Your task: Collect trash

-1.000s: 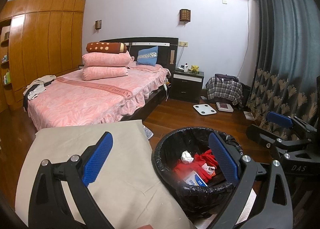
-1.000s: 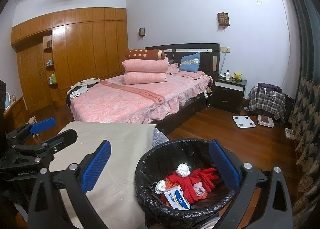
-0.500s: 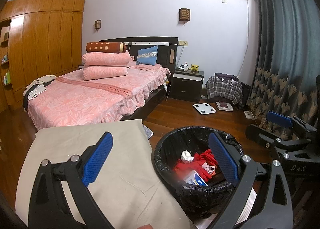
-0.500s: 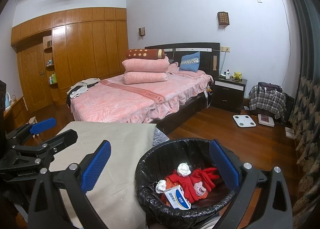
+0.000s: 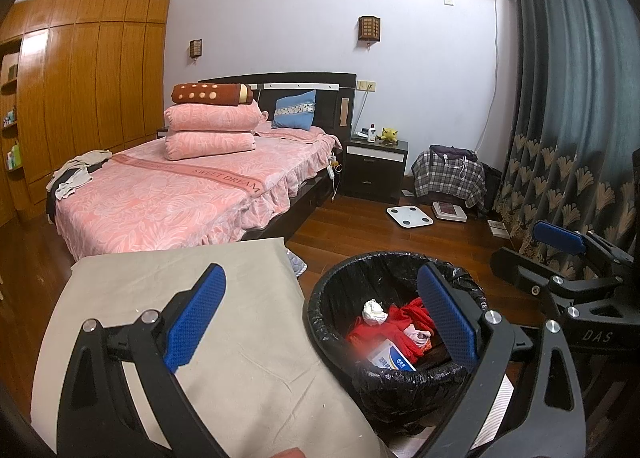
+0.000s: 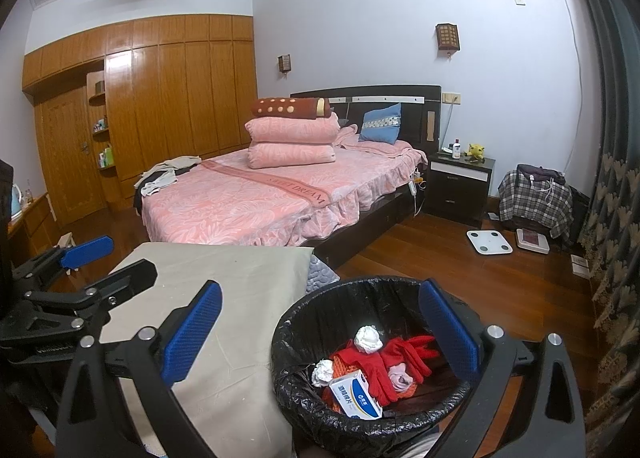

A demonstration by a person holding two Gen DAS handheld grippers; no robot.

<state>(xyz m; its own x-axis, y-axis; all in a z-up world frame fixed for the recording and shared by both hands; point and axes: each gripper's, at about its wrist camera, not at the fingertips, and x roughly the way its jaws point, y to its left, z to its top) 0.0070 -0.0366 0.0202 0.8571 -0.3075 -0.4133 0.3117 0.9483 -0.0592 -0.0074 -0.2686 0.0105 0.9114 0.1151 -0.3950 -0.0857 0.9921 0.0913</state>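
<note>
A black-lined trash bin stands on the wood floor beside a beige-covered table. It holds red gloves, crumpled white paper balls, a blue-and-white box and pink cloth. My left gripper is open and empty above the table's edge and the bin. My right gripper is open and empty above the bin. Each gripper shows at the side of the other's view.
A pink bed with stacked pillows stands behind the table. A dark nightstand, a plaid-covered bundle and two scales sit by the far wall. A curtain hangs on the right, wooden wardrobes on the left.
</note>
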